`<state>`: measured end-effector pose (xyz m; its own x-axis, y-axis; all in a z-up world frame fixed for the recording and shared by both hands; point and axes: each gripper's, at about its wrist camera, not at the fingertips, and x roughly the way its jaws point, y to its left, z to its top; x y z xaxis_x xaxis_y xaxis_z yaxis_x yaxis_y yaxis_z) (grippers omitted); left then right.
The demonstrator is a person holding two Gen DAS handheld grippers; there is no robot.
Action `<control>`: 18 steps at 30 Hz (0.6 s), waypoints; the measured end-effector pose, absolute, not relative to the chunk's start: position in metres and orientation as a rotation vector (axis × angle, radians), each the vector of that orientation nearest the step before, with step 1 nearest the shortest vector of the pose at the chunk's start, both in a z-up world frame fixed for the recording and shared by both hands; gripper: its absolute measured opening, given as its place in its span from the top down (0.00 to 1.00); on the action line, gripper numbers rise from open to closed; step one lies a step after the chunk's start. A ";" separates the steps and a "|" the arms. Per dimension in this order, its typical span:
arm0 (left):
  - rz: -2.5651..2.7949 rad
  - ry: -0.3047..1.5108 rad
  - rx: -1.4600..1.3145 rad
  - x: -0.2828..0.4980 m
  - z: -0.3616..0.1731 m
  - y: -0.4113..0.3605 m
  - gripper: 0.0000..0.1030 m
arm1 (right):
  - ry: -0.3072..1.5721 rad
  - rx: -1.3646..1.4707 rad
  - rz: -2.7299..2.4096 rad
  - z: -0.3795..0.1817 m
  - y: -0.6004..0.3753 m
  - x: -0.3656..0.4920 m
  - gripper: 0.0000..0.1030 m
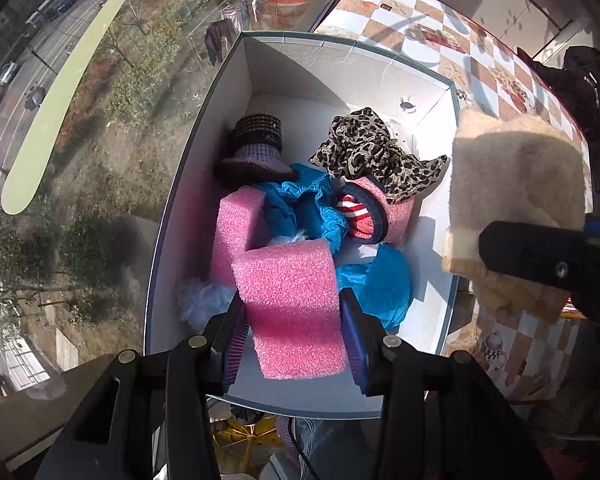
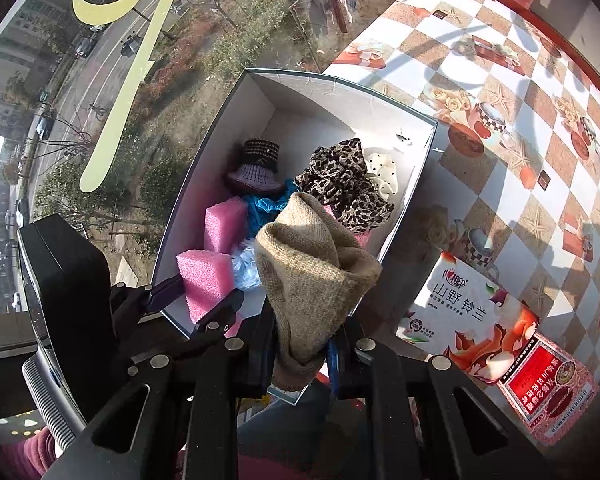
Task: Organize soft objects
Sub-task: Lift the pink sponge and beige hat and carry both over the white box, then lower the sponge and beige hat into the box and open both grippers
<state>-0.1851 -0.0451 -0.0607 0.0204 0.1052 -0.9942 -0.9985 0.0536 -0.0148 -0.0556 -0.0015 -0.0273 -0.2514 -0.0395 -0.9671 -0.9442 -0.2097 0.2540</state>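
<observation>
the landmark is the white open cardboard box with a dark rim (image 1: 260, 80), which stands on the checkered patterned tabletop (image 1: 440, 40) next to a window.

the left gripper (image 1: 296, 344) points down over the near end of the box. its jaws are partly open and pressed against both sides of a pink foam strip (image 1: 292, 304), which bends in an l shape and runs back along the left inner wall of the box.

the right gripper (image 2: 300, 356) is above the near right edge of the box. its jaws are closed tight on a beige knitted woolly cloth (image 2: 312, 272), which bunches up out of them and hangs over the box's near right corner.

inside the box, past the foam, lies crumpled blue tissue-like fabric (image 1: 320, 208). a small purple and black crocheted hat (image 1: 256, 148) sits toward the far left of the box. a leopard-print fabric scrunchie (image 1: 364, 148) lies toward the far right, with a pink foam roll holding red-and-white striped fabric (image 1: 376, 212) just in front of it. a pale fluffy tuft (image 1: 204, 300) is at the near left corner.

outside the box, to its right on the tabletop, lies a white and orange printed carton (image 2: 464, 312), and a red printed packet (image 2: 548, 392) touches it on the side away from the box.
</observation>
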 end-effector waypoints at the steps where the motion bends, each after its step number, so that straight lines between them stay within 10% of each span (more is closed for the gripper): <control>1: 1.205 1.144 -1.102 -0.185 -0.061 -0.045 0.54 | 1.299 -1.247 1.556 -0.028 -0.001 -0.056 0.80; 18: 1.202 1.157 -1.109 -0.185 -0.068 -0.041 0.54 | 1.290 -1.275 1.549 -0.037 0.004 -0.063 0.80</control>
